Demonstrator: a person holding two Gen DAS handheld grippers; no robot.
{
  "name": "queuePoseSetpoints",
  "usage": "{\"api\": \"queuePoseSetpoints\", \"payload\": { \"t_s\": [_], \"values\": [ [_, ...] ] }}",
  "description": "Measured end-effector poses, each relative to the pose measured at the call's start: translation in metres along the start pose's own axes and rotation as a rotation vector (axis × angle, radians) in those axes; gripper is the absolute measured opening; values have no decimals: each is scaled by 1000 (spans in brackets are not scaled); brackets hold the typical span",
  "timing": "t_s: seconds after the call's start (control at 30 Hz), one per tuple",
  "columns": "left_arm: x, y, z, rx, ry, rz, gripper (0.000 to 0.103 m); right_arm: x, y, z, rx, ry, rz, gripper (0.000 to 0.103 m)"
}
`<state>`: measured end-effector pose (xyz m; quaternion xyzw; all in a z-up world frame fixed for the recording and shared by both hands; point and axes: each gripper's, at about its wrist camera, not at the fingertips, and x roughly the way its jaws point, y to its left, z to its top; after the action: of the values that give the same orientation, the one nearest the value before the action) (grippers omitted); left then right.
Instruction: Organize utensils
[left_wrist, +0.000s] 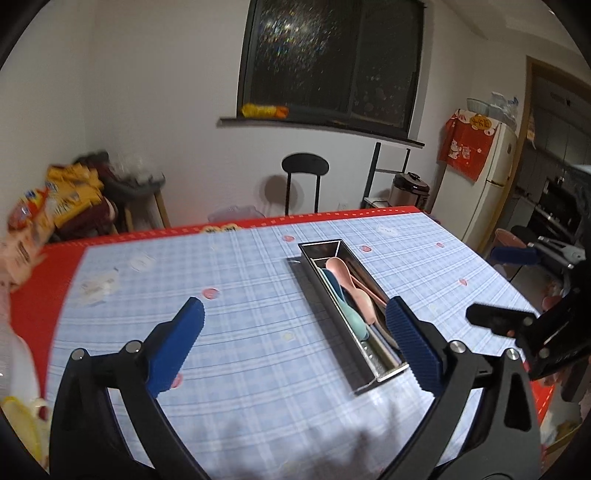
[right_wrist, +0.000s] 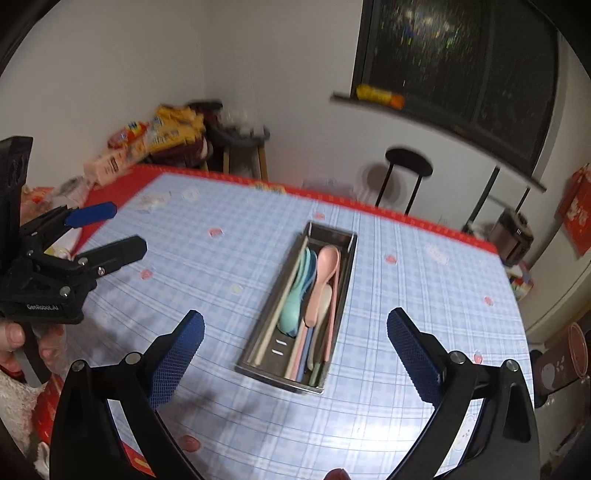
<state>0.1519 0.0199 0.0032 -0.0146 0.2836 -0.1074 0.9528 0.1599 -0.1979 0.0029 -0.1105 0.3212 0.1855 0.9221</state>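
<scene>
A long steel utensil box (left_wrist: 384, 373) (right_wrist: 258, 354) lies on the blue checked tablecloth (left_wrist: 240, 332) (right_wrist: 406, 295). Inside lie a pink spoon (left_wrist: 343, 275) (right_wrist: 323, 280), teal and blue spoons (left_wrist: 349, 314) (right_wrist: 295, 299), a white spoon and chopsticks (right_wrist: 284, 291). My left gripper (left_wrist: 295, 314) is open and empty above the table, its right finger over the box's near end. My right gripper (right_wrist: 295, 321) is open and empty above the box. The left gripper also shows at the left of the right wrist view (right_wrist: 110, 232), and the right gripper at the right of the left wrist view (left_wrist: 509, 284).
The table has a red border (left_wrist: 332, 218). Snack bags (left_wrist: 55, 206) (right_wrist: 162, 136) are piled at its far left corner. A black stool (left_wrist: 304, 166) (right_wrist: 408, 166), a rice cooker (left_wrist: 410, 190) and a fridge (left_wrist: 495, 166) stand beyond the table.
</scene>
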Motion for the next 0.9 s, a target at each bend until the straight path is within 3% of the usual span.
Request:
{"api": "queuePoseSetpoints", "payload": {
  "t_s": [0.17,0.33,0.57,0.8,0.9],
  "values": [
    [-45,-12,-12,70,-64,39,97,-42,14,-18,18,-156,-45,97],
    [-77,-21,-23,85,-99,53,97,-65,20,-35,59,-223,-84,97],
    [-106,-35,-40,105,-149,98,97,-81,20,-52,107,-246,-138,97],
    [-115,-38,-46,92,-161,105,97,-80,11,-63,140,-236,-194,97],
    [-115,-38,-45,94,-172,143,97,-78,8,-67,143,-225,-217,97]
  ]
}}
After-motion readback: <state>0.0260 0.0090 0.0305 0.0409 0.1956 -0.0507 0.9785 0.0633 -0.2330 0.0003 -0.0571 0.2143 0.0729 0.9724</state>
